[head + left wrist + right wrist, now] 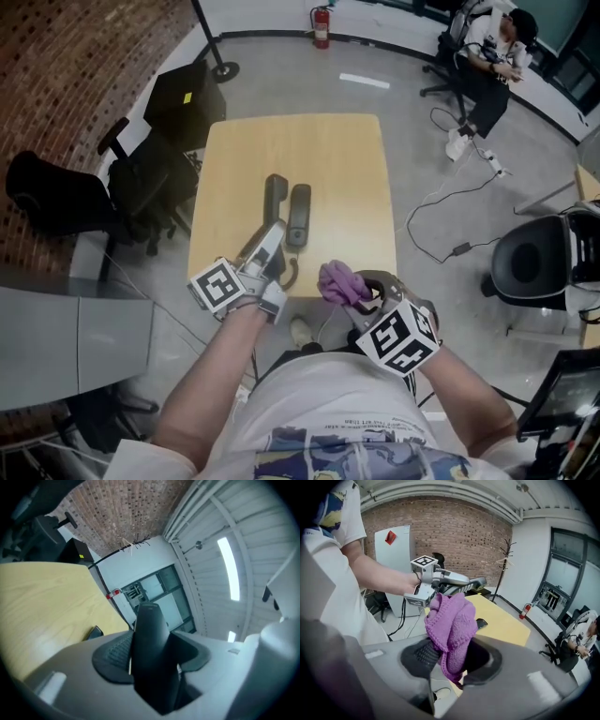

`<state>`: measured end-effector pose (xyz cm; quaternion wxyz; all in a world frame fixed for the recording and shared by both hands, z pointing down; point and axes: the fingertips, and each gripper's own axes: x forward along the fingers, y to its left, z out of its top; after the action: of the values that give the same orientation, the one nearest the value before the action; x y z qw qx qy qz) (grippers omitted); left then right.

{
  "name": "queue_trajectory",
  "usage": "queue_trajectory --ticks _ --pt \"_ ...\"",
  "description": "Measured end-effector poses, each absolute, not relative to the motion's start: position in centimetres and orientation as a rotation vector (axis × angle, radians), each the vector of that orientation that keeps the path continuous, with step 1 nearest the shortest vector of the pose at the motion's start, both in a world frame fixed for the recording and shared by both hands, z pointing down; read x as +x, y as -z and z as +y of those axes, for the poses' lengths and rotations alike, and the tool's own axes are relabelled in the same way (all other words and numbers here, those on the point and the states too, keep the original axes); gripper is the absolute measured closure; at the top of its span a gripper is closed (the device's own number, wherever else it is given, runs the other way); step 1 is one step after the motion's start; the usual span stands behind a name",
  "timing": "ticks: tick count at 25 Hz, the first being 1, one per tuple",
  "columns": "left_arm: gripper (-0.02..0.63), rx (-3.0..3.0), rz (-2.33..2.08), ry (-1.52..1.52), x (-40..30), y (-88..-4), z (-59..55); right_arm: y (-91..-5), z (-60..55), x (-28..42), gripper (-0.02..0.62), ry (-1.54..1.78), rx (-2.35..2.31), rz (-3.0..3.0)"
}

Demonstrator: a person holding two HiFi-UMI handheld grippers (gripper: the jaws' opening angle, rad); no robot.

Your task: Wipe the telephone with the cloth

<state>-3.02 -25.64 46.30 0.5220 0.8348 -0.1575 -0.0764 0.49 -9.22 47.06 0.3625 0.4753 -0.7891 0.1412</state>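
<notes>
The black telephone handset (275,195) is lifted over the near left part of the wooden table (328,150), and my left gripper (270,240) is shut on its lower end. In the left gripper view the handset (151,639) stands clamped between the two jaws. The telephone's dark base (299,214) lies on the table just right of it, and its cord (292,273) hangs at the near edge. My right gripper (361,292) is shut on a bunched purple cloth (341,281), held at the table's near edge. The cloth (451,625) bulges out above the jaws.
Black office chairs (141,192) and a black case (184,97) stand left of the table. Another chair (530,262) and floor cables (450,246) are at the right. A seated person (492,56) is far back right. A fire extinguisher (321,26) stands by the far wall.
</notes>
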Motion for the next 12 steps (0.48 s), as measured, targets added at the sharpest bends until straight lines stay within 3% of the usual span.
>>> queue_trajectory --ticks 12 --pt "0.35 2.237 -0.757 -0.328 1.0 -56.2 -29.6 -47.4 -9.0 7.1 0.474 -0.449 1.244 -2.058"
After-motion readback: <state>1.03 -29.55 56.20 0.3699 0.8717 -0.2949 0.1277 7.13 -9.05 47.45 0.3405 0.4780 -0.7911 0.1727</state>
